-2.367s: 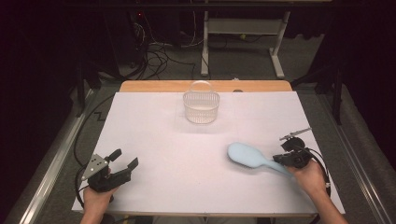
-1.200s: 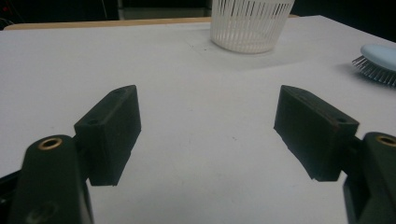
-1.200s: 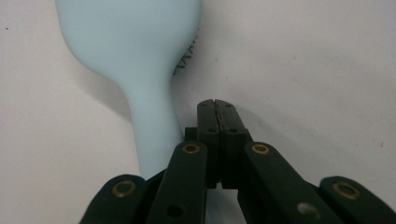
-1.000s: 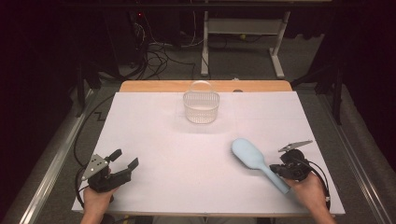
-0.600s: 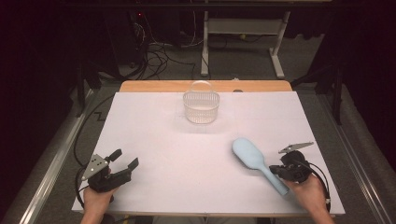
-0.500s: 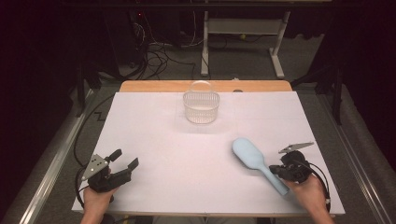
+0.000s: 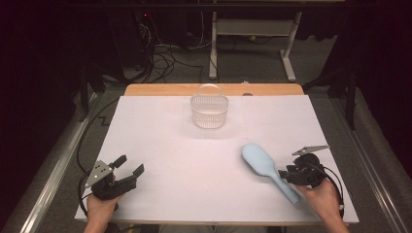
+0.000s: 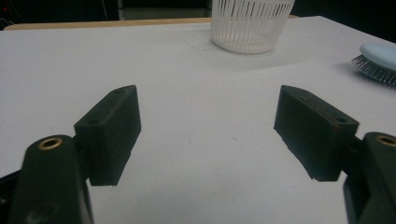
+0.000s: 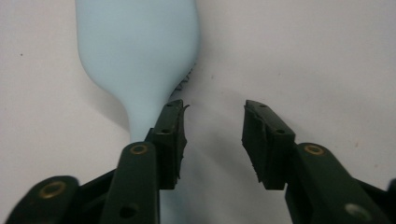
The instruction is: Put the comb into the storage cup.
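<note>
Hairbrush: a pale blue hairbrush (image 7: 265,167) lies on the white table (image 7: 160,141), bristles down, at the right near side; its broad head points toward the middle of the table and its handle runs back toward the person's right hand (image 7: 324,200).
Hairbrush, close up: in the right gripper view the handle (image 9: 140,126) passes under the left-hand jaw rather than through the gap, and dark bristles peek out from under the edge of the head.
Right gripper: the right gripper (image 7: 287,174) sits at the handle end of the hairbrush; its jaws have just been opening and now stand apart with bare table between them, so nothing is clamped.
Left gripper: the left gripper (image 7: 130,167) rests at the near left corner of the table, jaws wide apart and empty, well apart from the hairbrush.
Left gripper's outlook: its view shows the bristled head of the hairbrush (image 8: 379,61) far off at the right edge.
Basket: a small clear ribbed basket (image 7: 209,108) stands upright at the far middle of the table, well apart from both grippers.
Table edge: a wooden strip (image 7: 160,90) runs along the far side behind the basket.
</note>
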The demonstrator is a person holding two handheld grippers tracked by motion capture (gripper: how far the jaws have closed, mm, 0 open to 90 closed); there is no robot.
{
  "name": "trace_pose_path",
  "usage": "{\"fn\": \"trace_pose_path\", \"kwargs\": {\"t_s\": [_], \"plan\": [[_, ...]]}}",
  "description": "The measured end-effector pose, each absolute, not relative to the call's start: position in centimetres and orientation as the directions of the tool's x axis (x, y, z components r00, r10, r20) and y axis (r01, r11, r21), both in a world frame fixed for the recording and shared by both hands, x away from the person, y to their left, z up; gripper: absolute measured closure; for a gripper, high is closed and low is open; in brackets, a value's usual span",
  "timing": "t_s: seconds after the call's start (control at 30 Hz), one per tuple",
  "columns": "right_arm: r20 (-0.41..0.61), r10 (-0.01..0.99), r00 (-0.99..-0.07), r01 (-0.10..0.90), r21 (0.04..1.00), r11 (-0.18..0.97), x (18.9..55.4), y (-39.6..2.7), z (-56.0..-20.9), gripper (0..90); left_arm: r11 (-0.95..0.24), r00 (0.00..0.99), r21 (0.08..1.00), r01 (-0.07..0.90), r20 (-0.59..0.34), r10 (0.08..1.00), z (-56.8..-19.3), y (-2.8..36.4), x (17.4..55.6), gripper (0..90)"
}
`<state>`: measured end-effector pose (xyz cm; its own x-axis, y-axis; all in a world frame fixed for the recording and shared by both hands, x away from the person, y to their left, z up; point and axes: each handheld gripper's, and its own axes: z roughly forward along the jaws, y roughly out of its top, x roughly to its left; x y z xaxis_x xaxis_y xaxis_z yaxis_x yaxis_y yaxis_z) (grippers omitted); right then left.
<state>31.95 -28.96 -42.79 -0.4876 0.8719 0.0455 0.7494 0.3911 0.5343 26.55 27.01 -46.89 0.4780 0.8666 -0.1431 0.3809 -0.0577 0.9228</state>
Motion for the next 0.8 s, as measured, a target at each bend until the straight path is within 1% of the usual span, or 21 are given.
{"fn": "trace_pose_path", "kwargs": {"t_s": [0.2, 0.5, 0.8], "plan": [[0.028, 0.871, -0.491, 0.734, 0.552, 0.396, 31.8, -28.4, -42.3, 46.9, -0.056, 0.477, 0.923, 0.381, -0.144, 0.867, -46.9, 27.0, 26.6, 22.2], [0.018, 0.847, -0.531, 0.716, 0.545, 0.437, 31.7, -27.4, -41.8, 42.3, -0.051, 0.473, 0.922, 0.383, -0.149, 0.868, -46.9, 27.1, 26.6, 22.2], [0.011, 0.822, -0.57, 0.712, 0.506, 0.487, 31.6, -25.8, -42.2, 38.5, -0.047, 0.471, 0.922, 0.385, -0.153, 0.869, -47.0, 27.1, 26.6, 22.2]]}}
